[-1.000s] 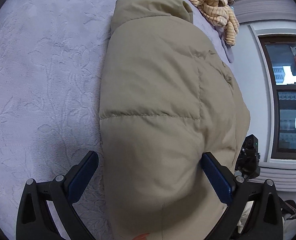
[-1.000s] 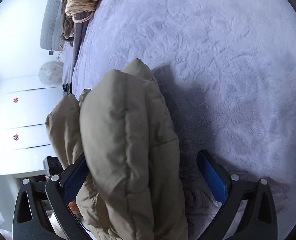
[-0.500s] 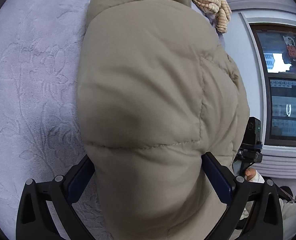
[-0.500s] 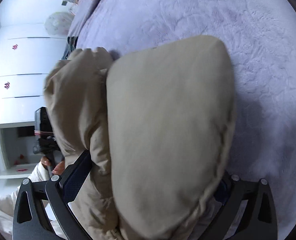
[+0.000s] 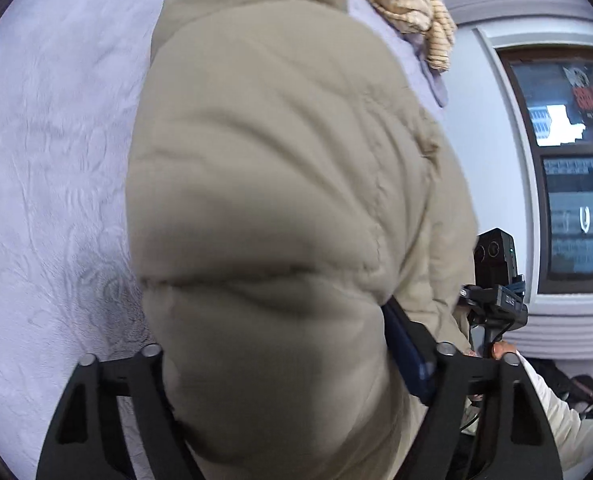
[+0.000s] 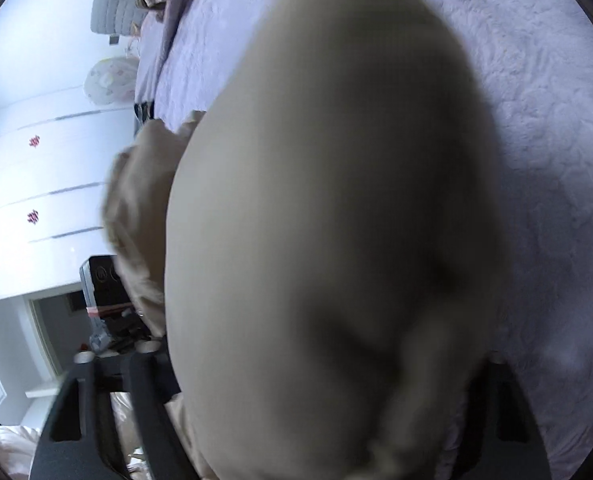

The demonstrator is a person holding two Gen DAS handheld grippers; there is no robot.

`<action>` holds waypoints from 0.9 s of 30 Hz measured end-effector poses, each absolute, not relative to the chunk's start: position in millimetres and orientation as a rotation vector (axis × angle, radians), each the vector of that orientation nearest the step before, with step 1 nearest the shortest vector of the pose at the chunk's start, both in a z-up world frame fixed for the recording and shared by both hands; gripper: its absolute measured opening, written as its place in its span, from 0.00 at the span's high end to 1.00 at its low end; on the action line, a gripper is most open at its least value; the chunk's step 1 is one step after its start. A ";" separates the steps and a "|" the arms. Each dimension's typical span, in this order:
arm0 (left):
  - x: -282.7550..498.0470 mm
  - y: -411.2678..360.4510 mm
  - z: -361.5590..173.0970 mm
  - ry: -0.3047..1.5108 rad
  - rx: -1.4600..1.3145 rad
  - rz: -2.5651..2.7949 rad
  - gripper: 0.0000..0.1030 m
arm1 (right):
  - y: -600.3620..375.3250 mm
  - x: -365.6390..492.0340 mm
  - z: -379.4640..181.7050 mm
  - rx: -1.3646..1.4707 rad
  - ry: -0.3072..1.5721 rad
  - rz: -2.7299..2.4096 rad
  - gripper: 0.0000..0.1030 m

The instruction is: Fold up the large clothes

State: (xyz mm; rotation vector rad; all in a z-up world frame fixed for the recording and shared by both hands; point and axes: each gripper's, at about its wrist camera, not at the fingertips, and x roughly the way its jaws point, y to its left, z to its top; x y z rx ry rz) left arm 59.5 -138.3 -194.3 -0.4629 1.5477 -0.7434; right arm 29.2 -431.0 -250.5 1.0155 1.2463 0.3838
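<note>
Lavender bedding point(image 5: 48, 168) carries a puffy tan jacket point(image 5: 280, 200), bulging between the closing left tongs point(image 5: 280, 364) and closing right tongs point(image 6: 328, 368). Soft, light and springy, it looks best gripped at stitched seams. Striped cloth point(image 5: 412, 4) lies beyond.

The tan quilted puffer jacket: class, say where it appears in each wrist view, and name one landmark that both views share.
Left wrist view: the tan quilted puffer jacket fills the centre, from the top edge down between the left gripper fingers, whose jaws are closing.
Right wrist view: it fills the centre, blurred and close, between the closing jaws of the right gripper.
Shared landmark: the lilac embossed plush bedspread.
</note>
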 end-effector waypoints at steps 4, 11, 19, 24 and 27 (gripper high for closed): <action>69.3 -128.3 -165.8 1.498 -0.406 -0.815 0.31 | -413.9 22.7 -222.0 1.001 1.193 0.366 0.50; 130.5 -65.5 -117.8 1.363 -0.365 -0.788 0.31 | -356.1 72.8 -179.7 0.961 1.110 0.434 0.50; 210.9 19.4 -132.3 1.296 -0.353 -0.567 0.31 | -274.3 187.4 -194.9 0.891 1.118 0.494 0.50; 226.7 43.9 -180.0 1.331 -0.365 -0.464 0.24 | -253.9 215.6 -225.9 0.868 1.175 0.439 0.50; 219.5 47.5 -190.7 1.310 -0.348 -0.458 0.18 | -260.1 210.4 -225.2 0.837 1.215 0.390 0.37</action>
